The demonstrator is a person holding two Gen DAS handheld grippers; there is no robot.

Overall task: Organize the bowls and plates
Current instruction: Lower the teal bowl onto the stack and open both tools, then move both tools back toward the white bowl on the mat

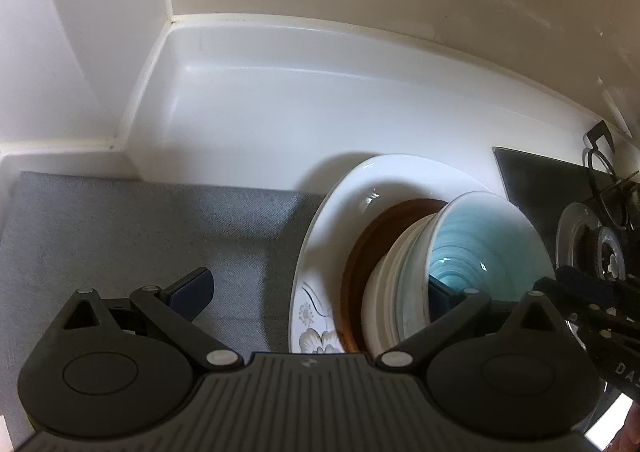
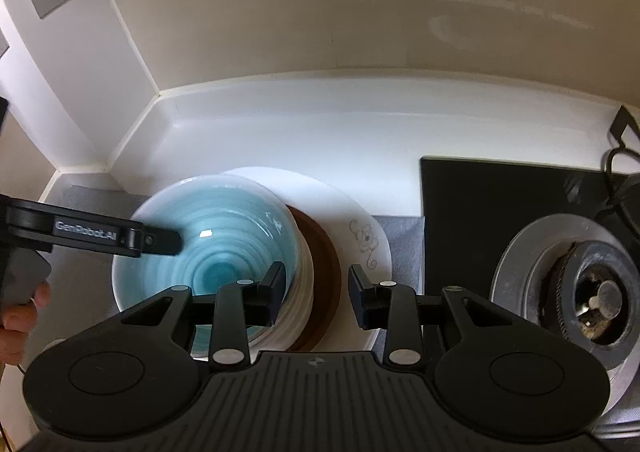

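A blue-glazed bowl (image 1: 472,248) (image 2: 224,244) sits on top of a stack: a white ribbed bowl (image 1: 384,292) (image 2: 304,292), a brown plate (image 1: 360,252) (image 2: 326,272) and a large white floral plate (image 1: 340,212) (image 2: 360,220). My left gripper (image 1: 320,288) is open, its right finger inside the blue bowl and its left finger over the mat; it also shows in the right wrist view (image 2: 160,240). My right gripper (image 2: 316,292) is open, its fingers either side of the stack's right rim, one inside the blue bowl. It shows at the right of the left wrist view (image 1: 568,288).
A grey mat (image 1: 140,228) lies on the white counter (image 1: 300,104), under the stack. A black gas stove (image 2: 500,204) with a burner (image 2: 592,292) stands to the right. Cream walls close the back and left.
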